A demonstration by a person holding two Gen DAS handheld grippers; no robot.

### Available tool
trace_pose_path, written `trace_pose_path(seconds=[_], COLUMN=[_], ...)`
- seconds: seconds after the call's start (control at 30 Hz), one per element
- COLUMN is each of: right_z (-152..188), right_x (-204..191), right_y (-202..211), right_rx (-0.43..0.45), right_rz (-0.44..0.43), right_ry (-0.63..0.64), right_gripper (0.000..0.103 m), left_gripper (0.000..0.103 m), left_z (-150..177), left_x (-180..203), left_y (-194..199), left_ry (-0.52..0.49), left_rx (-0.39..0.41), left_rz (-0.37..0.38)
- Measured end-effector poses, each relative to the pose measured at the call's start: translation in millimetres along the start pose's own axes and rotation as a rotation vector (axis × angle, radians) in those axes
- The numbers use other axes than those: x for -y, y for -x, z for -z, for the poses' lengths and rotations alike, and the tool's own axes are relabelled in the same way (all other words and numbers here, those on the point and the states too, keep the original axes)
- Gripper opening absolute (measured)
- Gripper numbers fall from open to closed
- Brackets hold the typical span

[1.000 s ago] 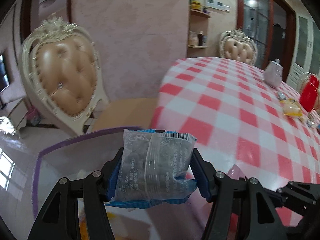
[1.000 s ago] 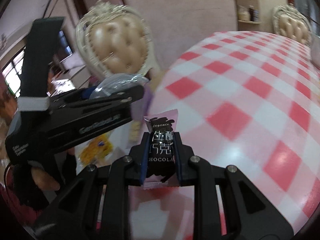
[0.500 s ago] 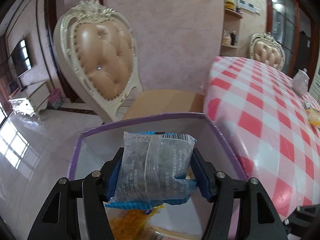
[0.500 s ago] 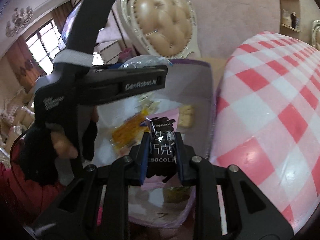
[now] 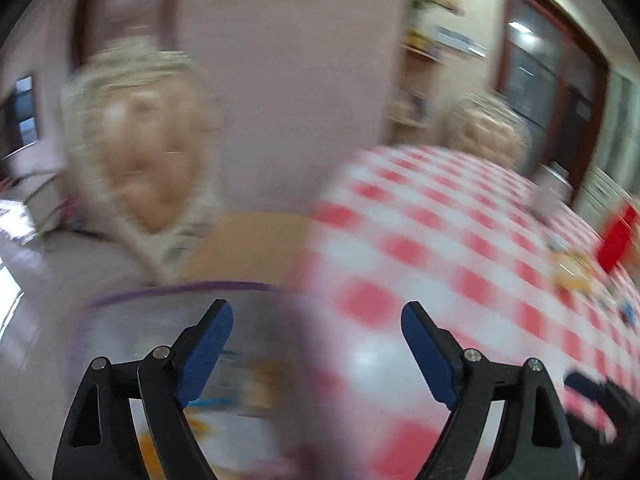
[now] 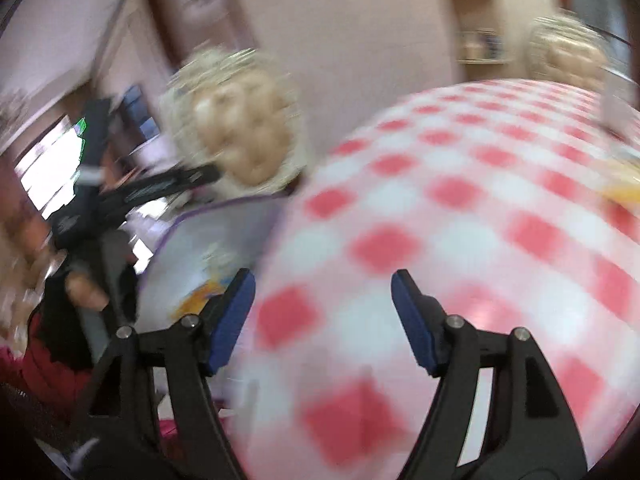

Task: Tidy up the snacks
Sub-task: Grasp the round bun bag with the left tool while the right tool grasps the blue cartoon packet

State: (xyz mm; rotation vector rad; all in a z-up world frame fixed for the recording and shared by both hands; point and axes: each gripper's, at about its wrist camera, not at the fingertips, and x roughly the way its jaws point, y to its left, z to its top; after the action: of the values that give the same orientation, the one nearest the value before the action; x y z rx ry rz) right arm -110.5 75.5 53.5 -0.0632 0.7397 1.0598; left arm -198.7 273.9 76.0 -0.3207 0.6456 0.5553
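Both grippers' jaws have just been opening: the left gripper (image 5: 316, 338) and the right gripper (image 6: 323, 306) stand wide with nothing between them. Blurred snacks (image 6: 202, 294) lie in the purple-rimmed bin (image 5: 176, 290) beside the checked table's (image 6: 460, 216) edge; their long axis cannot be told

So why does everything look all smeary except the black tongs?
Left wrist view: the chair and checked tablecloth are streaked by motion blur, while the left tongs stay sharp. Right wrist view: same smear, sharp right tongs, and the fisheye lens bulges the table.
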Motion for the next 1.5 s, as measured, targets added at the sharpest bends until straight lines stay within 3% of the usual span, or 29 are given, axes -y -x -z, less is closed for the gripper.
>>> trace_pose_path(seconds=[0.17, 0.23, 0.37, 0.43, 0.53, 0.6, 0.73, 0.8, 0.87, 0.9, 1.0, 1.2, 1.33, 1.5], right_z=[17.8, 30.5, 50.6, 61.2, 76.0, 77.4, 64.0, 63.7, 69.2, 70.8, 73.9, 61.3, 42.0, 26.6], right_x=[117.3, 162.3, 240.7, 268.2, 294.5, 297.0, 287.1, 283.2, 281.7, 284.0, 287.1, 307.9, 375.3, 460.9], right_y=[69.3, 103.2, 172.3, 203.4, 225.6, 226.4, 214.0, 209.1, 206.4, 206.0, 207.1, 212.9, 226.7, 226.1], right_rx=[0.041, 0.067, 0.161, 0.234, 0.317, 0.323, 0.294, 0.275, 0.266, 0.266, 0.271, 0.281, 0.251, 0.215], right_rz=[0.293, 0.387, 0.503, 0.525, 0.453, 0.435, 0.43, 0.427, 0.439, 0.441, 0.446, 0.567, 0.748, 0.831], right_ry=[-0.204, -0.289, -0.512, -0.63, -0.805, -0.844, -0.757, -0.729, -0.726, -0.732, -0.749, -0.697, -0.75, -0.88], right_gripper=[0.076, 0.076, 0.076, 0.076, 0.076, 0.076, 0.076, 0.076, 0.076, 0.076, 0.076, 0.076, 0.078, 0.081], left_gripper=[0.087, 0.087, 0.087, 0.087, 0.087, 0.088, 0.088, 0.088, 0.082, 0.068, 0.065, 0.065, 0.066, 0.066], left_z=[15.5, 21.8, 23.9, 12.4, -18.8, -31.7, -41.2, -42.7, -41.9, -39.9, -29.7, -1.6, 17.6, 24.2], left_x=[168.2, 232.6, 322.9, 348.2, 362.8, 377.6, 420.6, 424.4, 418.6, 412.7, 391.4, 358.8, 357.6, 373.9], left_y=[-40.5, -58.0, -97.5, -116.0, -134.2, -147.5, -188.3, -205.3, -213.3, -211.6, -189.5, -117.6, -90.4, -89.1], left_ry=[-0.198, -0.284, -0.396, -0.39, -0.311, -0.315, -0.46, -0.451, -0.412, -0.405, -0.373, -0.33, -0.325, -0.423], left_rx=[-0.19, -0.226, -0.256, -0.284, -0.328, -0.366, -0.402, -0.424, -0.411, -0.374, -0.307, -0.223, -0.156, -0.115], left_rz=[0.353, 0.427, 0.401, 0.411, 0.444, 0.46, 0.409, 0.423, 0.466, 0.477, 0.517, 0.584, 0.603, 0.575])
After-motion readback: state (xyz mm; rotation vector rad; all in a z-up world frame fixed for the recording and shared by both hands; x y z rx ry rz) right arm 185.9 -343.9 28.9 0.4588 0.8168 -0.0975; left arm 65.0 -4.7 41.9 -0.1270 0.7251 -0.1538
